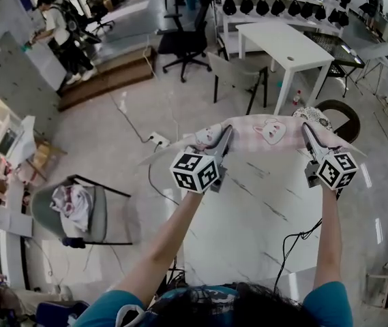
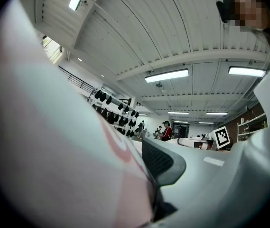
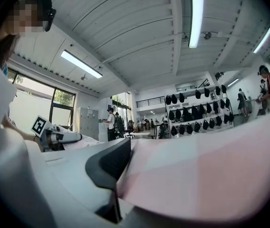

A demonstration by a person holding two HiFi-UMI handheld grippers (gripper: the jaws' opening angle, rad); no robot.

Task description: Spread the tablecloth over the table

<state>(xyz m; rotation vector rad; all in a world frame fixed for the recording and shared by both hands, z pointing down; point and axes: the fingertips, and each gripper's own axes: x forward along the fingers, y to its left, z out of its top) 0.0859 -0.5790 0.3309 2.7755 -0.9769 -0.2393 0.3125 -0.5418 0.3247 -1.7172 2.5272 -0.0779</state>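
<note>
Left hand-held gripper (image 1: pixel 225 133) is clenched on one end of the near edge of the pink-and-white checked fabric tablecloth printed with cat faces (image 1: pixel 270 129), and the right hand-held gripper (image 1: pixel 306 129) is clenched on the other end. In each gripper view the cloth is seen pinched against a dark jaw pad. The tablecloth is held as a narrow stretched band over the 12 o'clock edge of the white marble-patterned counter (image 1: pixel 248 213). Most of the counter is uncovered. Whether the cloth rests on the top cannot be told.

For the step to be done well, both grips are best held firm and the held edge kept taut and level. By the look of it, the cloth should be drawn toward 6 o'clock by both sides at an even pace, so that no skew or fold is left. It should be released only once the overhang is matched all round.

A round black stool (image 1: pixel 340 118) stands at 2 o'clock, just beyond the cloth's right corner, and the hanging fabric could be snagged there. A white power strip (image 1: pixel 158 140) lies on the floor at 10 o'clock. A black cable (image 1: pixel 292 244) is seen at 5 o'clock by the counter's edge. A grey chair heaped with clothes (image 1: pixel 78 210) stands at 8 o'clock, well apart. Nothing is seen standing on the counter.
</note>
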